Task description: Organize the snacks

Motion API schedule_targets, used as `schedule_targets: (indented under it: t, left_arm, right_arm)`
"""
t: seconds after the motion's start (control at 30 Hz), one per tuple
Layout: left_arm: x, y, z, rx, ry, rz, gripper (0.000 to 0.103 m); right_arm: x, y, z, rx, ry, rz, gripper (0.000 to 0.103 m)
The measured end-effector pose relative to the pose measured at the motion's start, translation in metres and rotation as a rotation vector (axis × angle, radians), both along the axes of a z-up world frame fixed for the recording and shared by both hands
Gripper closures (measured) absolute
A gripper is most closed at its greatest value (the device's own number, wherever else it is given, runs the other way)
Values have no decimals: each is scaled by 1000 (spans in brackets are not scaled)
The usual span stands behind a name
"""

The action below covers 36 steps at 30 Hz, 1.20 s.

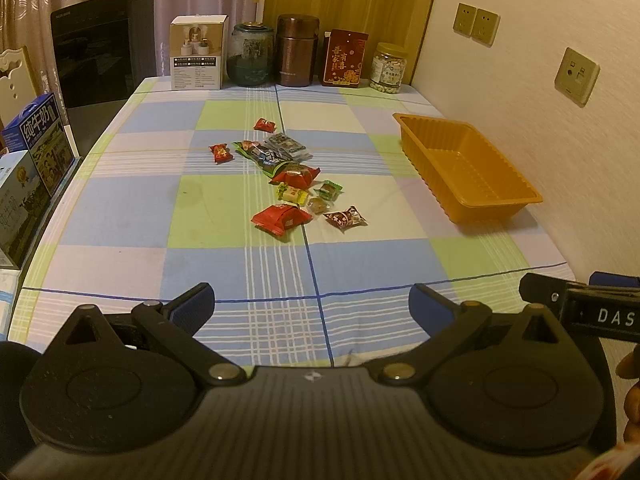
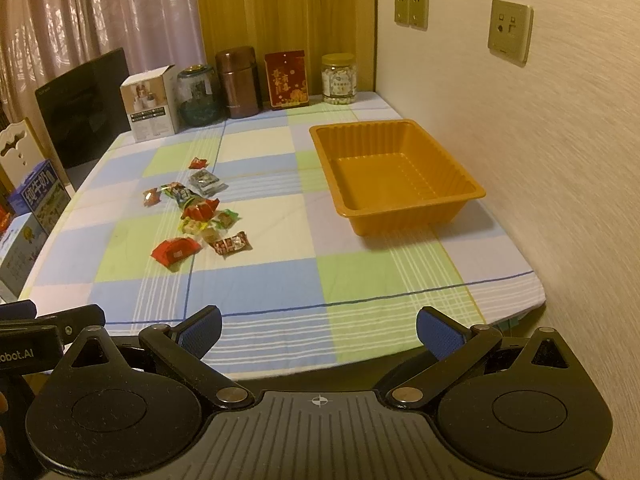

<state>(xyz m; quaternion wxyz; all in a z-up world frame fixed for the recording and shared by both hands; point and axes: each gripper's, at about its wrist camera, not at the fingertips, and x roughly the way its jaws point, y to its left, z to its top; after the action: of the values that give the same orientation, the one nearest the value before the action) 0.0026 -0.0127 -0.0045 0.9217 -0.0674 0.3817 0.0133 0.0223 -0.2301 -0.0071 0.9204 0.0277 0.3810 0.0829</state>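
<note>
Nearby, ribbed orange plastic tray point(image 2: 460, 190), crinkly wrappers point(image 2: 176, 252)

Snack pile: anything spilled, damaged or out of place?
Only the expected mess: the wrapped snacks lie scattered loose mid-table, some overlapping, while the orange tray beside the wall sits empty. No torn wrappers or spills visible. Jars and boxes at the back stand upright.

The left hand-held gripper point(image 1: 312, 308) is level, jaws spread wide, holding nothing. The right hand-held gripper point(image 2: 319, 330) at its 3 o'clock is likewise agape and empty.
</note>
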Motion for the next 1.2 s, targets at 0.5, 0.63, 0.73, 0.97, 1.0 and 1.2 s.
schedule_targets:
  t: [0.5,0.63,0.73,0.97,1.0,1.2]
  left_arm:
    - [-1,-3,0,-3,-2,-1,0]
    - [-1,-3,0,-4,-4,-1,0]
    - [-1,-4,0,-6,-4,-2,0]
    - [-1,-4,0,-7,-4,-3,0]
    - [0,-4,0,-8,-5,-3,0]
    - [0,-4,1,-11,-5,-3,0]
  right_arm:
    - [-1,0,-3,0,-3,0,0]
    - [1,0,2,1,-3,-5,0]
    - [1,0,2,0,-5,-5,0]
    - [1,0,2,2,-6,-5,0]
    - [1,-1,3,2,-7,-5,0]
    - [0,-1,3,4,-8,-8,0]
